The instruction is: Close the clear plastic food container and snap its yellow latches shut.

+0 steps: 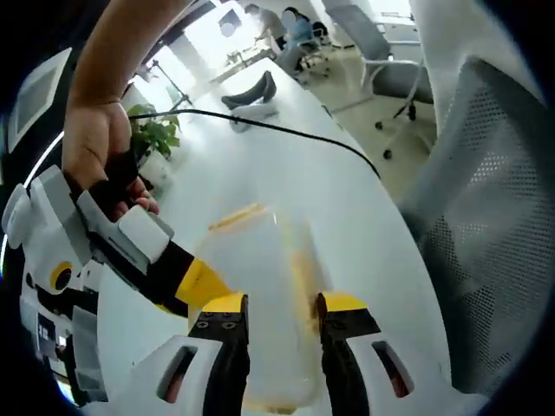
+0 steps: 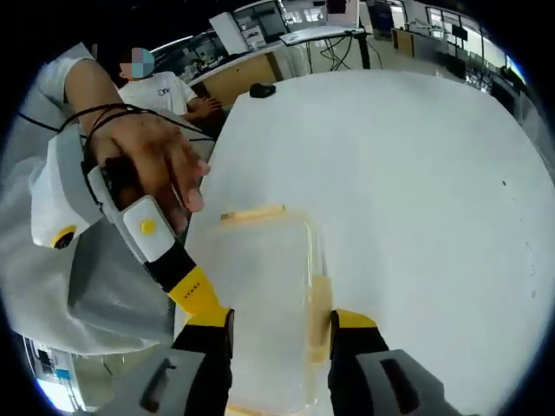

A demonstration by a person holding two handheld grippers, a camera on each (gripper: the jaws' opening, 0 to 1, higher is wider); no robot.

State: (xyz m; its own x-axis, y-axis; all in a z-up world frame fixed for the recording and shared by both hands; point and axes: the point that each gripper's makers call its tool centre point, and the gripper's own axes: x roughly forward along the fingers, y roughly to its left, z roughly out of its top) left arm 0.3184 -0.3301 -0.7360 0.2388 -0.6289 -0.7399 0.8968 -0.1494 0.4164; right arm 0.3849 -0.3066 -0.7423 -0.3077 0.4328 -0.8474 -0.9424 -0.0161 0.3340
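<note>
The clear plastic container (image 1: 260, 277) lies on the white table (image 1: 347, 199) with its lid on. A yellow latch (image 1: 236, 215) shows at its far end and another (image 1: 303, 277) along its right side. My left gripper (image 1: 283, 303) stands open over the container's near part, one jaw on each side. The right gripper (image 1: 204, 286) touches the container's left edge with its yellow tip. In the right gripper view the container (image 2: 260, 295) has a far latch (image 2: 251, 212) and a side latch (image 2: 319, 321). My right gripper (image 2: 282, 319) is open above it, and the left gripper (image 2: 195, 290) meets its left edge.
A black cable (image 1: 286, 130) crosses the table, with a dark object (image 1: 251, 91) and a potted plant (image 1: 156, 134) further back. A grey mesh chair (image 1: 486, 217) stands close on the right. A seated person (image 2: 156, 82) and desks lie beyond the table (image 2: 416, 173).
</note>
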